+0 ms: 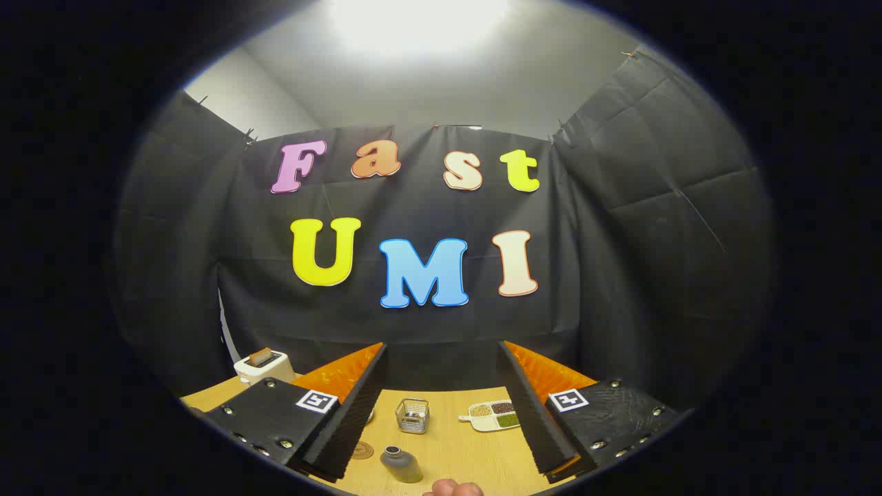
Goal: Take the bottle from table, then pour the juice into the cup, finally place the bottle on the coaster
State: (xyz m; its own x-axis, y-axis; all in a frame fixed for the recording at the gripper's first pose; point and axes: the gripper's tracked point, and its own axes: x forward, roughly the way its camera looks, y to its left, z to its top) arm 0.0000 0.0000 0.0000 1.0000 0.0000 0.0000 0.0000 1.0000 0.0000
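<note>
While the gripper (441, 406) hangs up above the wooden table (475, 461), its two fingers are spread wide apart and have hold of nothing at all, just open air and tabletop between them.

Going left to right: way over past the left finger (344, 420) there's a white toaster (260, 365) near the booth's black wall, with what looks like a slice of toast poking out the top. Just inside that left finger, a small round woven coaster (362, 450) lies flat on the table, partly tucked behind the fingertip. Right next to it, between the fingers and a bit left of centre, stands the dark grey bottle (400, 464), upright, open mouth showing. It sits low between the tips, touching neither finger. Beyond the bottle, further back on the table, there's a little wire basket (413, 416) with something small inside, can't tell what. Over toward the right finger (537, 420) is a white divided tray (490, 416) with different grains or seeds in its compartments, partly hidden by that finger. A bit of someone's hand (453, 488) peeks in just right of the bottle.
</note>
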